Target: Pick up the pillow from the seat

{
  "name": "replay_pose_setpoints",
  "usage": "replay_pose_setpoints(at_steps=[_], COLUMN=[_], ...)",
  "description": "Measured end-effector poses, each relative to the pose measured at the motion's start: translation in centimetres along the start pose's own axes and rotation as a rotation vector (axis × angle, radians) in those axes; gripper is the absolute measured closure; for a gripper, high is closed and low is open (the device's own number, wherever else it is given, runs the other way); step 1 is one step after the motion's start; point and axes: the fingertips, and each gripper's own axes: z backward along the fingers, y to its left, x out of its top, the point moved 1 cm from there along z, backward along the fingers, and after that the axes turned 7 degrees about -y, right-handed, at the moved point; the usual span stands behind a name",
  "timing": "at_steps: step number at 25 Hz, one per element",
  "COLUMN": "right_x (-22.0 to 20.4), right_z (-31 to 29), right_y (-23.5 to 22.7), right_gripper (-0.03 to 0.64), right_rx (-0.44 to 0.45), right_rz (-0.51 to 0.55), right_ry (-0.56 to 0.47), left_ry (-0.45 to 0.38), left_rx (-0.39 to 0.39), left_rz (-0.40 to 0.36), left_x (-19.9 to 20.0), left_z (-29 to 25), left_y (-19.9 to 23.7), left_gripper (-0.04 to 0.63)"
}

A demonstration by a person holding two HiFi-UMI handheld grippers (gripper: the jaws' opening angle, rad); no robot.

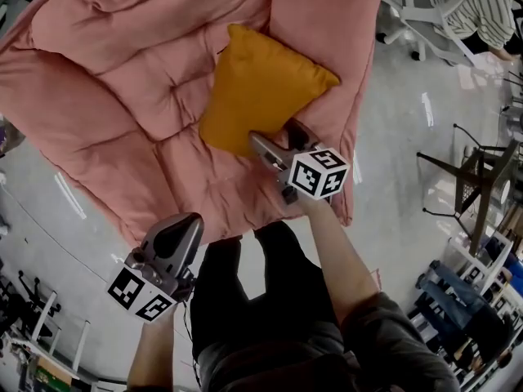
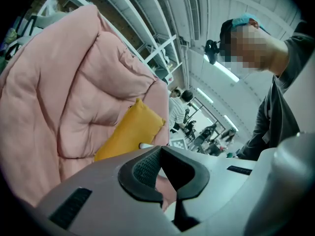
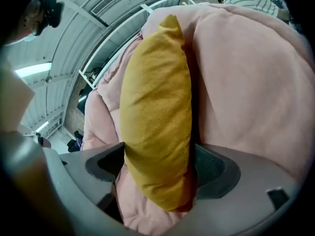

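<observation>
Pink seat (image 1: 106, 96) holds the pillow (image 1: 261, 88), unlifted; your right hand-held gripper (image 1: 278, 140) straddles its edge, jaws wide; left hand-held gripper (image 1: 181, 229) closed, empty.

Your frames are bright, evenly lit; ceiling strips (image 2: 220, 69) above your left claw (image 2: 161, 151) glare; fisheye edges bend and darken.

The left gripper (image 2: 160, 150) has its jaws tip to tip, with nothing between them. Just beyond the claw and to its left, a yellow pillow (image 2: 129, 134) leans on the pink seat (image 2: 69, 92). A person (image 2: 278, 107) leans in at the claw's right.
</observation>
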Motion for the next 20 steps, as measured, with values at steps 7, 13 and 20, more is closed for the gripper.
replay_pose_setpoints(at_steps=[7, 13, 20], right_x=[0.0, 0.6, 0.7], right_z=[-2.4, -4.8, -4.7], right_y=[0.4, 0.6, 0.2], right_gripper=[0.241, 0.241, 0.258], right_rx=[0.102, 0.15, 0.109], right_rz=[-0.003, -0.002, -0.001], right_ry=[-0.015, -0.015, 0.021], left_ry=[0.002, -0.001, -0.016], left_rx=[-0.003, 0.006, 0.004], left_rz=[0.025, 0.027, 0.018], left_x=[-0.6, 0.1, 1.4], left_z=[-0.6, -0.9, -1.9], left_y=[1.2, 1.6, 0.6], left_gripper=[0.584, 0.584, 0.584])
